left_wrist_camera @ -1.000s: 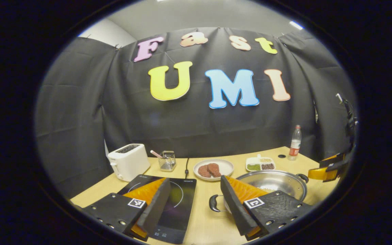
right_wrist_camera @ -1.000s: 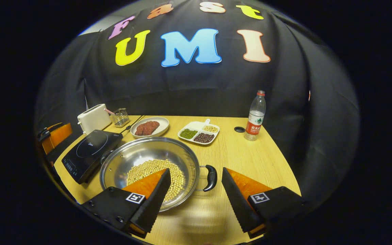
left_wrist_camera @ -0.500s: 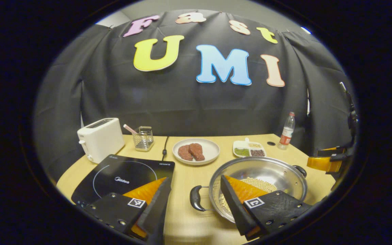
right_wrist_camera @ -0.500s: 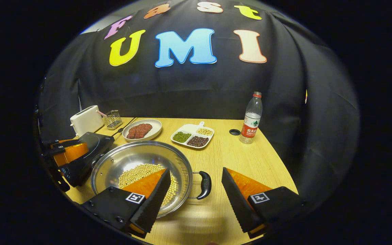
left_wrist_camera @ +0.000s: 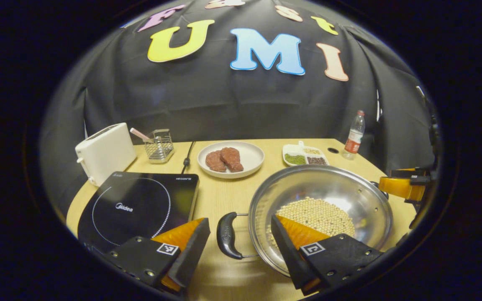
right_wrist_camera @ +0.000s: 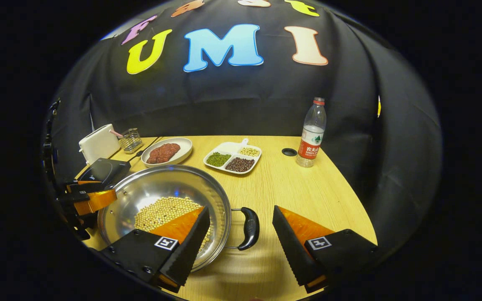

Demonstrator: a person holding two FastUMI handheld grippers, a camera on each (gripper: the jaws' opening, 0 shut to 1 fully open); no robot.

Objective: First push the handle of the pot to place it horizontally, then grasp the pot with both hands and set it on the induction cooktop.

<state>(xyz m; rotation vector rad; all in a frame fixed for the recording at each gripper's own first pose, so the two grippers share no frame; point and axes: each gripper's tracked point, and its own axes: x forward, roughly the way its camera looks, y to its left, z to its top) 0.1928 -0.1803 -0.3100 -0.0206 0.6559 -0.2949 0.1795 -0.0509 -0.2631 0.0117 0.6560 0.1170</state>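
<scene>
Both grippers have dropped closer over the last second: my left gripper (left_wrist_camera: 237,259) and right gripper (right_wrist_camera: 239,259), each spread wide, now straddle the pot's (left_wrist_camera: 329,188) two side handles. I judge clamping comes next, before the lift to the induction cooktop (left_wrist_camera: 136,205).

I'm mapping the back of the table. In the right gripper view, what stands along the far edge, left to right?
toaster → wire holder → plate of meat → divided dish of beans → water bottle
</scene>
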